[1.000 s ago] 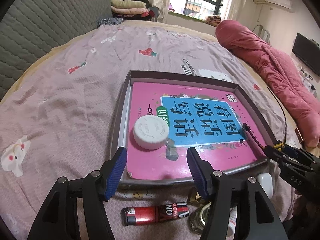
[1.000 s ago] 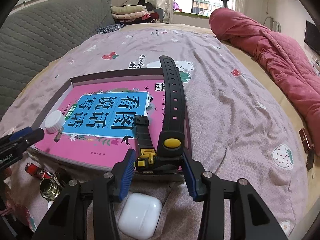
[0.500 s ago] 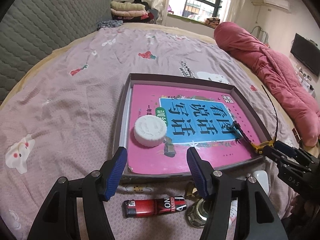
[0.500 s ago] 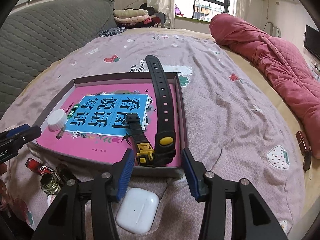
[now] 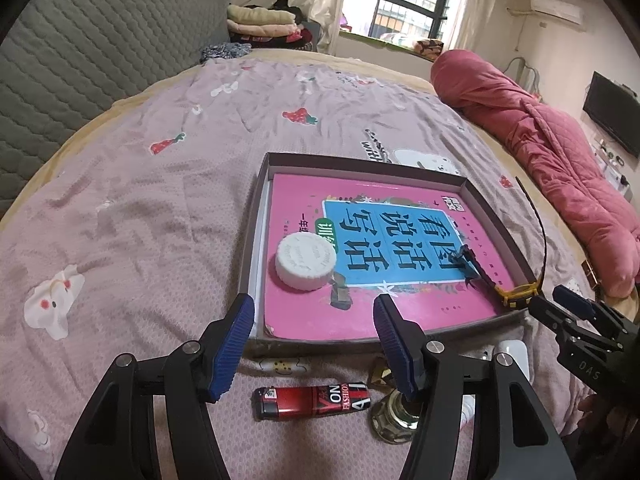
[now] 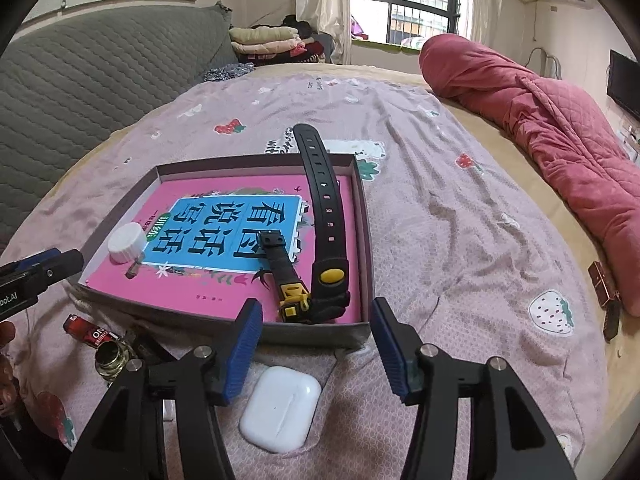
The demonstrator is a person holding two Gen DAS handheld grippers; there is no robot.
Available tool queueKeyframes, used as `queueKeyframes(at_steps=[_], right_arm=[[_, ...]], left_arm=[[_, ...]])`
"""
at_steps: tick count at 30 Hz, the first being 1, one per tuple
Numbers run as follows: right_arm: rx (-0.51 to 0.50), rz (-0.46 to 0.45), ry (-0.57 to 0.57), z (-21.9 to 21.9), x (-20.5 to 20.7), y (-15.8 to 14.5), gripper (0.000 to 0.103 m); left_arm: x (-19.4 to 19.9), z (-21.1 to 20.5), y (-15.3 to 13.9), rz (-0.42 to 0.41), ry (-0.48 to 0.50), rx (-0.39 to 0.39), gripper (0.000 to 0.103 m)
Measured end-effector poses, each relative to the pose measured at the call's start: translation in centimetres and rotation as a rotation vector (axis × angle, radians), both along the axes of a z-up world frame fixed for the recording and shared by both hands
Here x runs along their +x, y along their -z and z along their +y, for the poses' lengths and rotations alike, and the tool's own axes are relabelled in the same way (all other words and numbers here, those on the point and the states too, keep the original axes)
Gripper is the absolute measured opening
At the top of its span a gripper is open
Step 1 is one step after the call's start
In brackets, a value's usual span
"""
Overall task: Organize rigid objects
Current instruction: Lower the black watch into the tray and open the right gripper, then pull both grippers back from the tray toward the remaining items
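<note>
Both grippers are pointing downward over the near edge of the bed. The left gripper (image 5: 313, 342) is hanging with its jaws apart, empty. The right gripper (image 6: 316, 346) has just been opening its jaws, nothing between them.

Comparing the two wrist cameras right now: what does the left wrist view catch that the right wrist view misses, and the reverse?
Left wrist only: the left claw, open, over the red lighter.
Right wrist only: the right claw, open and just widened with nothing between its pads, and the whole white earbud case.
Both: the box holding the pink book, white cap and black-and-yellow watch.
</note>
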State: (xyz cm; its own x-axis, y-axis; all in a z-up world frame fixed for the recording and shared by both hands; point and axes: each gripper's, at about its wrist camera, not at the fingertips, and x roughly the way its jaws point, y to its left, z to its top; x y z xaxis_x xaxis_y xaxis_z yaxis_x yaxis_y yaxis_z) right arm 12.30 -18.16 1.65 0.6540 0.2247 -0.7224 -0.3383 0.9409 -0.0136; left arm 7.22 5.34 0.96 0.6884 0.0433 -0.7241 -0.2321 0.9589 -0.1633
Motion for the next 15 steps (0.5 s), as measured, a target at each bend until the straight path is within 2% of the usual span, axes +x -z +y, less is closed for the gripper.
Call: queueKeyframes(at_steps=[5,15], right_arm=[[0.006,-0.006,-0.008,-0.2,-0.5,-0.5,0.055],[0.017,-0.026,-0.035,-0.2,-1.7,-1.4,0.061]], left_arm=[[-0.7,-0.2,-0.6,-0.003,-0.014,0.039,0.064],[-2.2,-0.2,-1.6,0.021,-0.033,0.054,0.064]])
